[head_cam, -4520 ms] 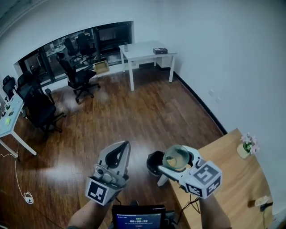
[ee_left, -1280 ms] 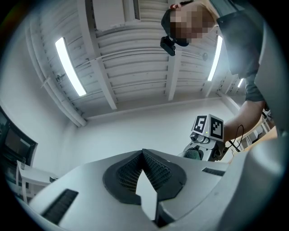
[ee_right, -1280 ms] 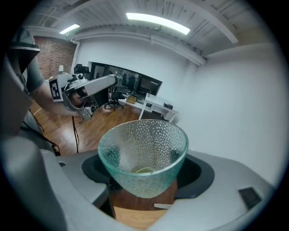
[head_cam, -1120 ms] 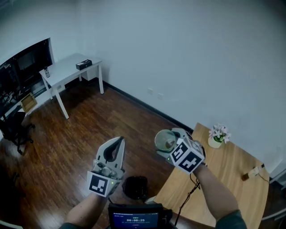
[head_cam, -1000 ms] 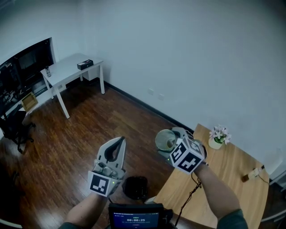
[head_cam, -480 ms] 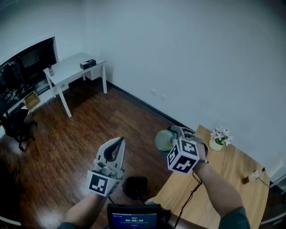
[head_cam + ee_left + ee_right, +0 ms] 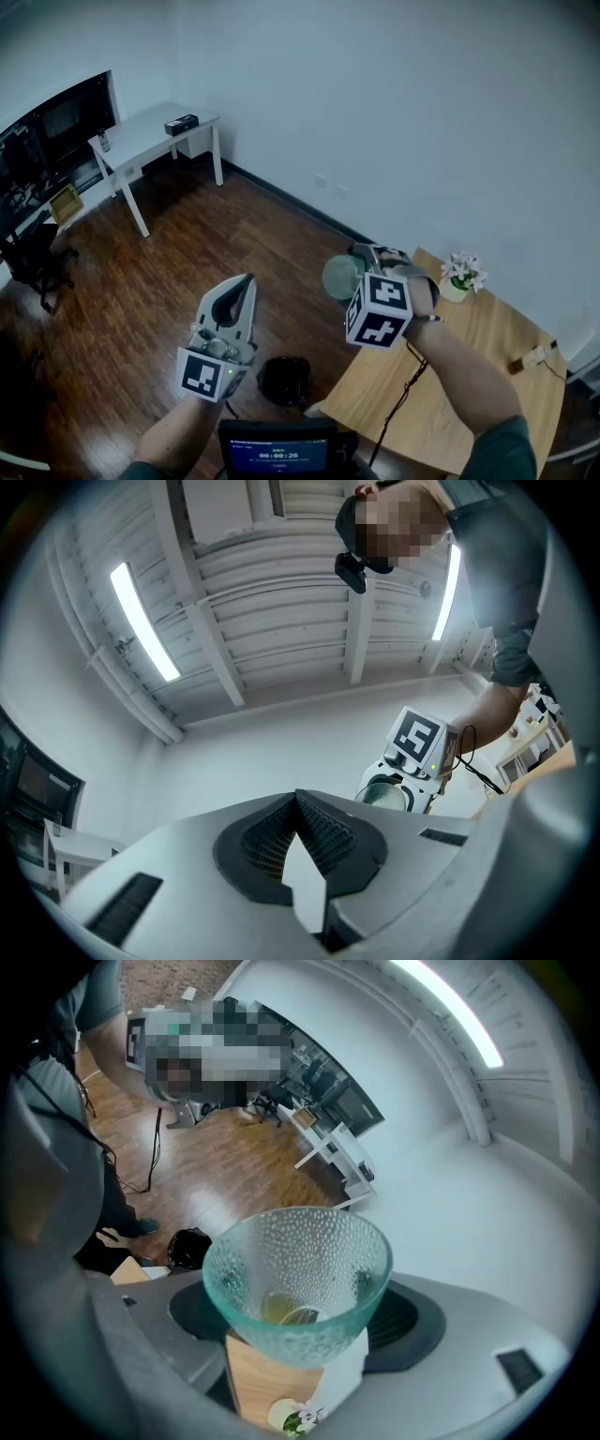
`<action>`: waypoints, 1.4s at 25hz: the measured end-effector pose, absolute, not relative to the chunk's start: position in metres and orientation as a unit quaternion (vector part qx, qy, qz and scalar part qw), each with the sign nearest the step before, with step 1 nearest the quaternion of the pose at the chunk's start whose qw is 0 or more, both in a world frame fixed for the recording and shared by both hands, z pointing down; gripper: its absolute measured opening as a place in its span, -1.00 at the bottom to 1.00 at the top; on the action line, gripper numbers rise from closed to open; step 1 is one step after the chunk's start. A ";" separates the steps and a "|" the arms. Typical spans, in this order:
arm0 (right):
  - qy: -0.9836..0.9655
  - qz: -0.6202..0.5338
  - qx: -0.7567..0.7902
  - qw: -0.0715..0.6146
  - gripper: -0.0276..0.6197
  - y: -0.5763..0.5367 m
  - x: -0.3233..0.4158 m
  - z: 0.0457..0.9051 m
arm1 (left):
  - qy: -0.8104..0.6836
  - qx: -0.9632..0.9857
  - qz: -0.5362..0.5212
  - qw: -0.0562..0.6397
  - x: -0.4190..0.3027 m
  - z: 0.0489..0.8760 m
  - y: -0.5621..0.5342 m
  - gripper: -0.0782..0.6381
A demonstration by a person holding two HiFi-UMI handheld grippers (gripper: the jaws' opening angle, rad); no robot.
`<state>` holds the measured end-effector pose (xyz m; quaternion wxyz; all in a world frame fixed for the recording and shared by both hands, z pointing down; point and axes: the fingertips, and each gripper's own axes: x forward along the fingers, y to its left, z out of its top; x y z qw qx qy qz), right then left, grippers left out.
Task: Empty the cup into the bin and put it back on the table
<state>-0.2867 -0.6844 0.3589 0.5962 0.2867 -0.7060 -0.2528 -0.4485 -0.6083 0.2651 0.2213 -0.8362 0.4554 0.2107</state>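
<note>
Nearest me, the left claw (image 7: 240, 292) is closed on nothing, its ridged pads meeting at the tips. I judge it is simply parked out of the way above the floor. Just past it, the black bin (image 7: 284, 378) stands on the floor beside the near corner of the wooden table (image 7: 469, 366). The right claw (image 7: 366, 267) is clamped on the dimpled glass cup (image 7: 339, 277), one jaw on each side of its flared wall. It holds the cup in the air by the table's left edge, not over the bin. The cup's axis lies closer to level than upright, mouth turned left toward the idle claw, so it needs righting before it is set down. Farther off are a flower pot (image 7: 459, 278) and a white table (image 7: 155, 131).
</note>
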 end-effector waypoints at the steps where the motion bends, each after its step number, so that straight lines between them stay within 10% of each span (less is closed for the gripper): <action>1: -0.702 -0.257 0.284 0.600 0.29 -0.685 -0.287 0.359 | 0.455 -0.837 0.212 0.217 -0.448 0.265 -0.608 -0.77; 35: -0.630 -0.365 0.216 0.650 0.29 -0.689 -0.307 0.348 | 0.460 -0.840 0.214 0.191 -0.453 0.272 -0.608 -0.77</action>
